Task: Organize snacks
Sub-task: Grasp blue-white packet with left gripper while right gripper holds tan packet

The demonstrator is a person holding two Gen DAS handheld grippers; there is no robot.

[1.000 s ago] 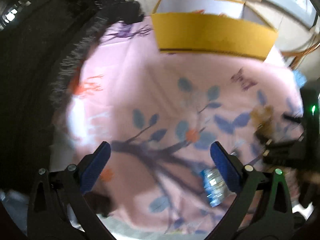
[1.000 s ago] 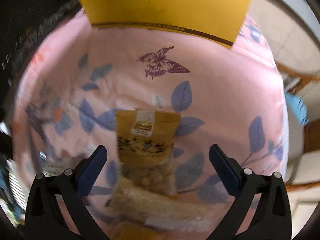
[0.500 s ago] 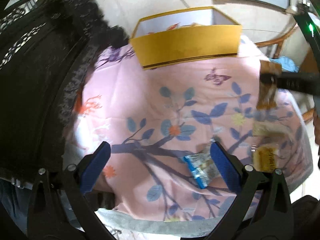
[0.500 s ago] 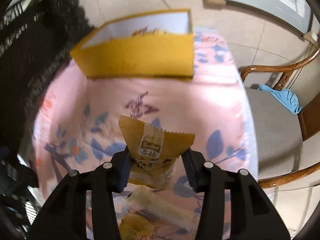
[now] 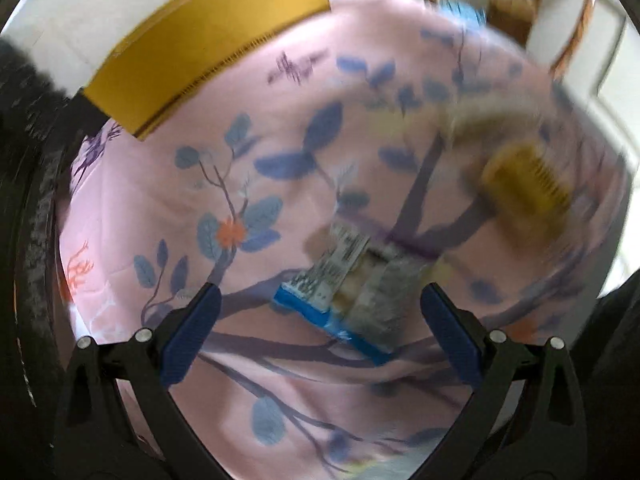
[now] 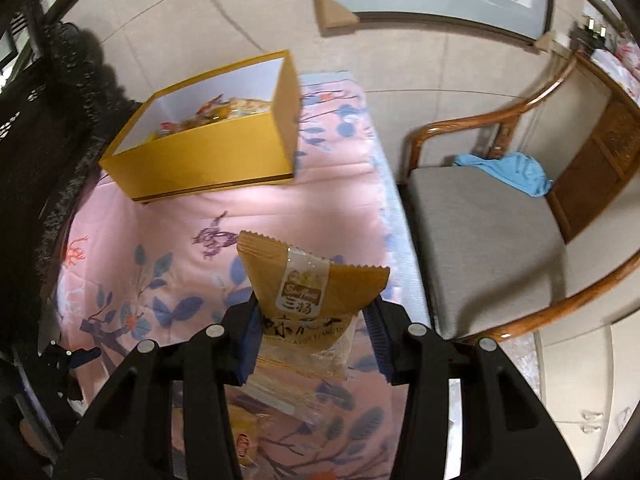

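A yellow box (image 6: 208,160) sits on pink cloth (image 6: 280,208) with blue leaves, apparently branch-patterned.

The tan snack packet (image 6: 312,292) carries a white label with a brand word in Latin script, too small to make out for certain, and below it the Chinese characters 三杨; larger dark characters lower on the packet are partly hidden; a blurred barcode shows on the blue-edged packet (image 5: 340,284), unreadable.

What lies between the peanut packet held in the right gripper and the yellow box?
In the right wrist view, only bare pink floral cloth, with its printed purple butterfly, lies between the peanut packet in the right gripper and the yellow box.
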